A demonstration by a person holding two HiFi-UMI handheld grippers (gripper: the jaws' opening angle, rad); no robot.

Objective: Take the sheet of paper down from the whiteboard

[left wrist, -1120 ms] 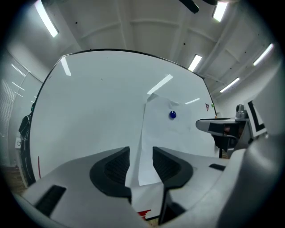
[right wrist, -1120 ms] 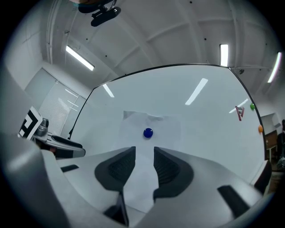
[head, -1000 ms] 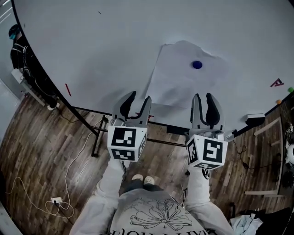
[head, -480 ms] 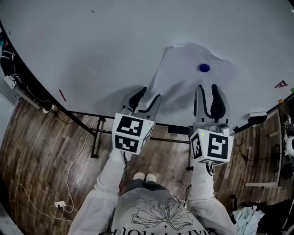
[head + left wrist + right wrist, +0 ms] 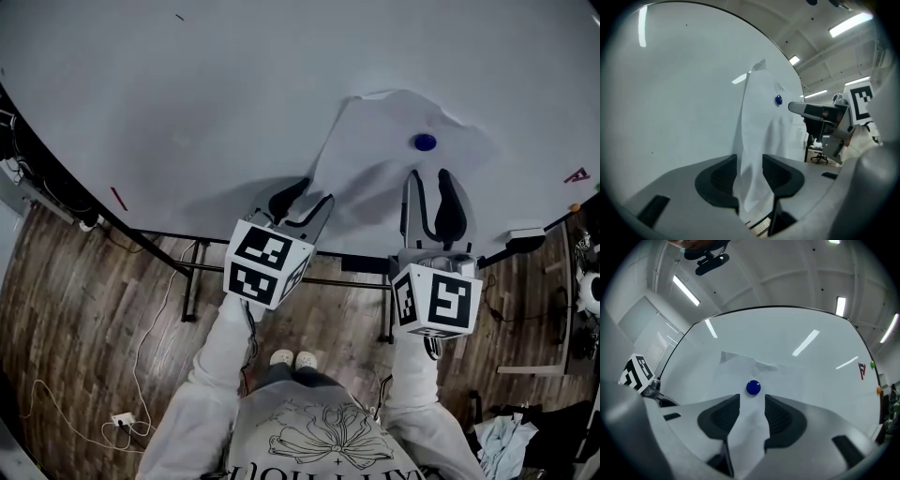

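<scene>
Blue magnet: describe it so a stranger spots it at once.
Find the big whiteboard filling the head view. On its right half hangs a wrinkled white sheet of paper. Near the sheet's top sits the blue magnet, a small round disc, the only blue thing there.

Wears a pale grey, almost white sweatshirt [image 5: 281, 422] at the bottom centre of the head view, printed on the chest with a large flower [image 5: 323, 439] in thin dark outline, open petals and curling leaves. Carries a row of dark letters [image 5: 309, 473] under it, cut off by the lower frame edge and unreadable. Has long, loose sleeves of the same pale cloth, left sleeve [image 5: 211, 394] and right sleeve [image 5: 412, 403], softly creased. Shows a small patch of dark trousers [image 5: 272, 377] and pale round-toed shoes [image 5: 293, 360] just above the neckline in the frame.
</scene>
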